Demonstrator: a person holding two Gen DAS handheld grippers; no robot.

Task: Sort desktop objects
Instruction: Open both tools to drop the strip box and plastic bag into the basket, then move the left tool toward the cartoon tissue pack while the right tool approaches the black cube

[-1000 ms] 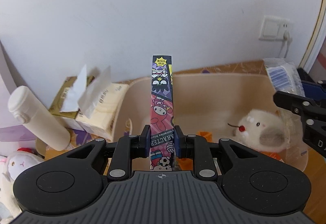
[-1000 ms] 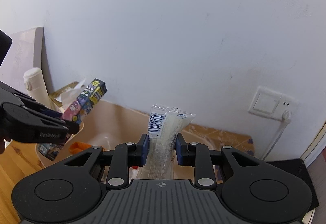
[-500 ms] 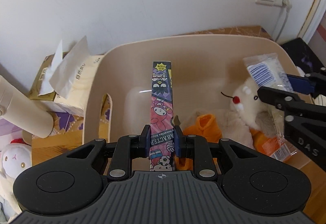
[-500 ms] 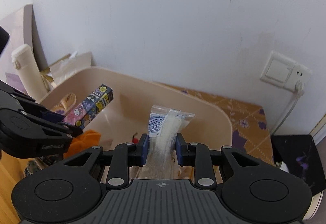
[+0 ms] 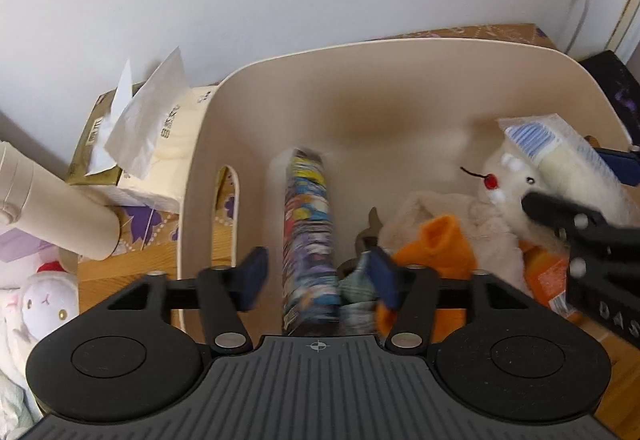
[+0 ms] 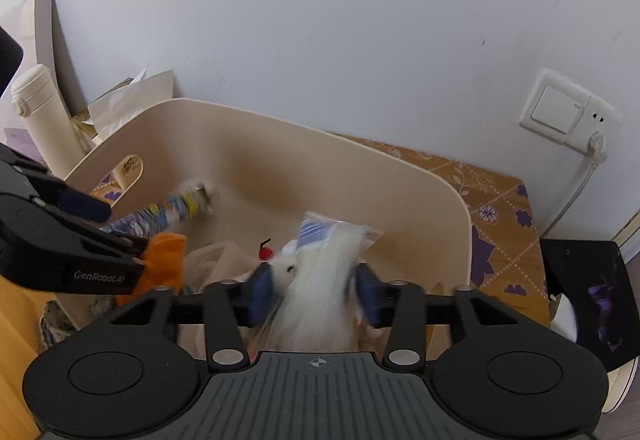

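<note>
Both grippers hover over a beige bin [image 5: 400, 56]. My left gripper [image 5: 318, 274] is open; the cartoon-printed box [image 5: 308, 236] is blurred between its spread fingers, falling into the bin, and also shows in the right wrist view [image 6: 168, 210]. My right gripper [image 6: 314, 290] is open too; the clear bag of white swabs [image 6: 320, 280] is blurred between its fingers, apart from both pads. The bag also shows in the left wrist view [image 5: 568, 156]. A white plush toy [image 5: 508, 184] and orange cloth [image 5: 444, 244] lie in the bin.
Left of the bin are tissue packs [image 5: 132, 136], a cream bottle [image 5: 52, 208] and a small white plush [image 5: 44, 308]. A wall socket [image 6: 568, 112] with a cord is at the right. A black pad [image 6: 592, 296] lies right of the bin [image 6: 360, 168].
Both grippers have opened over the bin. The cartoon box and the swab bag have left the pads and are dropping in. Both grippers moved lower and closer to the bin.
</note>
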